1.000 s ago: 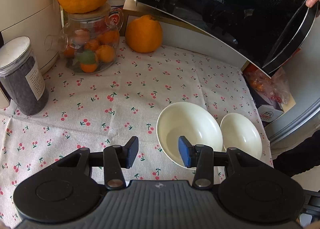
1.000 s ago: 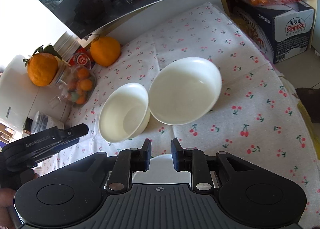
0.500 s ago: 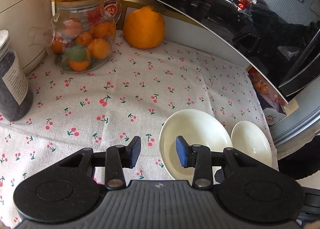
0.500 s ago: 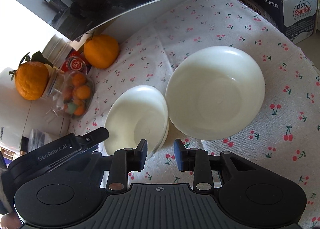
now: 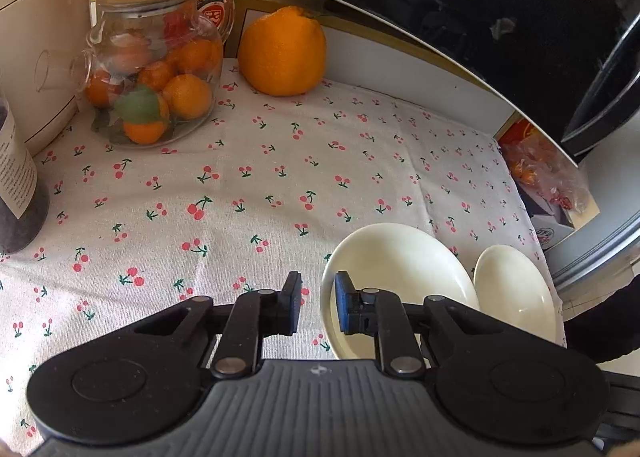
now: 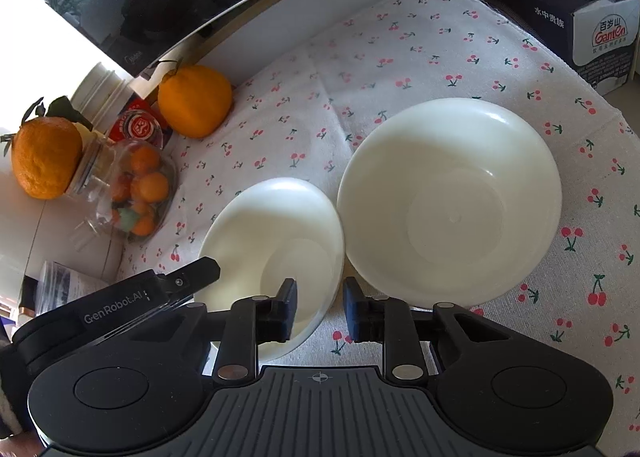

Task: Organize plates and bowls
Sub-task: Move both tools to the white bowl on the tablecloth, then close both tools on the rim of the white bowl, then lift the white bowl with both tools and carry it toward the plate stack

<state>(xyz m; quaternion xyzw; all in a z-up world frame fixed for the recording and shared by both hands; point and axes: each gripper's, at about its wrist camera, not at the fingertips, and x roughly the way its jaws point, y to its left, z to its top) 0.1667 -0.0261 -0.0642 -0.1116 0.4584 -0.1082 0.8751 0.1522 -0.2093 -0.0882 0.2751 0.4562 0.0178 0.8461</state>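
While the smaller bowl (image 6: 276, 249) is sitting at the lower middle of the right wrist view, touching or nearly touching the larger bowl (image 6: 452, 201) to its right, both tools are closing in on it from opposite sides. Each is taking the bowl's rim into its gap: the left tool (image 5: 318, 307) is straddling the near left edge of that bowl (image 5: 396, 285) at the lower centre of its own view, and the right tool (image 6: 318, 309) is straddling the bowl's lower right edge. Both pairs of jaws are narrowing at this moment, yet a sliver of gap is showing beside each rim, so I am judging neither grip as seated. The step in hand is looking like the pick-up of the smaller bowl, probably so that it can be nested into the larger one (image 5: 516, 289). The next move is calling for the pads to finish pressing on the rim, then for a level lift by both hands together, since uneven pull could be tipping the bowl or nudging its neighbour. Farther out, the cherry-print cloth (image 5: 280, 177) is covering the desk, with an orange (image 5: 282, 51) and a glass jar of fruit (image 5: 156, 85) standing at the upper left, well apart from the bowls.
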